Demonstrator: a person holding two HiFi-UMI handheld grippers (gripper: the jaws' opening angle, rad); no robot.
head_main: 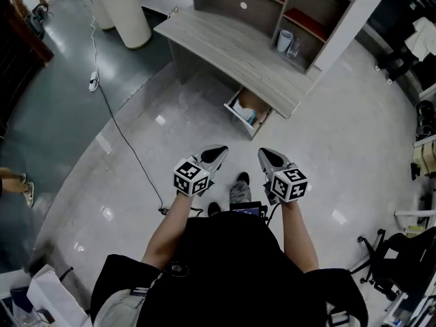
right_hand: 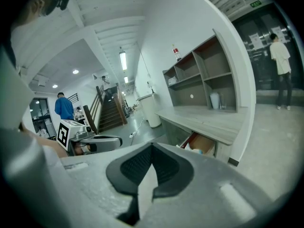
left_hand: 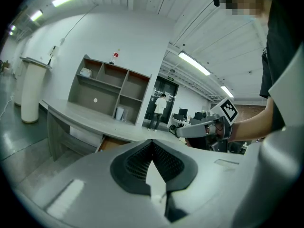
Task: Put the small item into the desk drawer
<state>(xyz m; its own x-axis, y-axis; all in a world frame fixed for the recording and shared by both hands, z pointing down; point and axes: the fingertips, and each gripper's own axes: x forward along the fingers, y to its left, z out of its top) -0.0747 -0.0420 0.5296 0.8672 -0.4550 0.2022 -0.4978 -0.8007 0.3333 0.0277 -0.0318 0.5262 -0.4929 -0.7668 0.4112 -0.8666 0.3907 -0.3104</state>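
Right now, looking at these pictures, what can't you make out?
1. Head view: what lies in the drawer, white and blue shapes too small to name; the desk top covers its back.
2. Left gripper view: the left gripper itself blocks most of the drawer.
3. Head view: what the white cup on the shelf holds, too small.

Lighting is bright and even, supplied by ceiling strip lights [left_hand: 194, 63]. Glare patches show on the glossy floor [head_main: 161, 120], and only a soft shadow lies under the desk [head_main: 231, 46]. Heavy fisheye bending at all edges; both gripper views have black corners and a blurred near foreground.
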